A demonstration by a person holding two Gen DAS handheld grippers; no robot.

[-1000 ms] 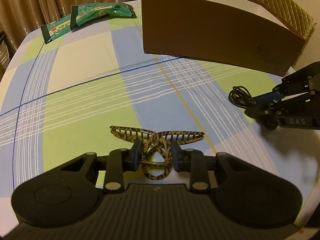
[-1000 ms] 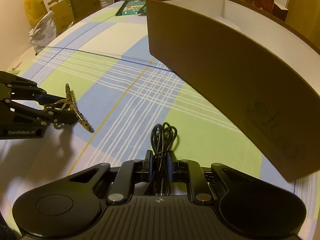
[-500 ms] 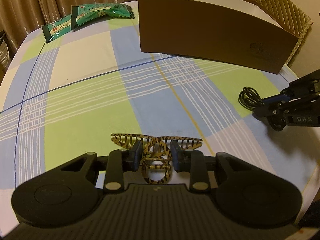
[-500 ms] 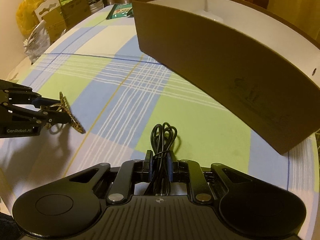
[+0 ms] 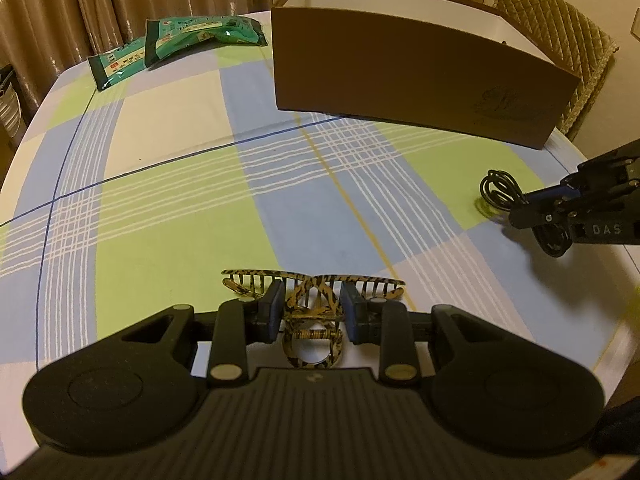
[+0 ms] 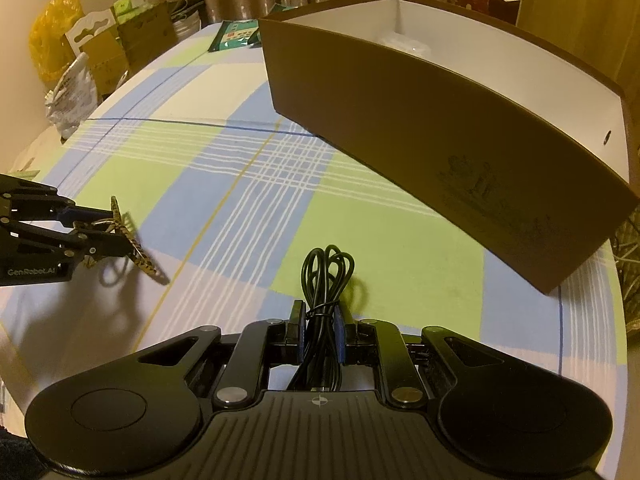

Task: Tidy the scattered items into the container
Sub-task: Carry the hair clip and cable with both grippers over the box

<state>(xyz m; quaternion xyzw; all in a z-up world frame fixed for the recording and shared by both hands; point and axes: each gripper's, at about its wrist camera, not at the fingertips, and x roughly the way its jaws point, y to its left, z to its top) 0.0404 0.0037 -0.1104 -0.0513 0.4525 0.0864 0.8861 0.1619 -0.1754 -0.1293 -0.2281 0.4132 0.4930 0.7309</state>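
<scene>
Since a second back both grippers have come up off the worktop (image 5: 168, 168) with their loads; the box looks smaller and further off in both views, and I now see more of its white inside from the right wrist.

Worktop: checked cloth in green, blue and cream, covers nearly all of both views.

Brown box (image 5: 408, 80), open top, white inside, stands at the far right side of the worktop. Something pale lies inside near the far end; can't tell what.

Two green packets (image 5: 176, 44) lie at the far left corner, beside the box's left end, one overlapping the other.

Left gripper (image 5: 312, 312) is clenched on the tortoiseshell hair claw (image 5: 312, 292). Pads press on its middle, teeth spread out to both sides, ring end toward the camera. From the right wrist view the claw (image 6: 132, 240) hangs clear of the cloth, shadow below it.

Right gripper (image 6: 319, 330) is clamped tight on the coiled black cable (image 6: 326, 276). Loops stick out past the fingertips, the rest runs back under the camera. From the left wrist view the cable (image 5: 504, 196) sits lifted off the cloth, well short of the box.
</scene>
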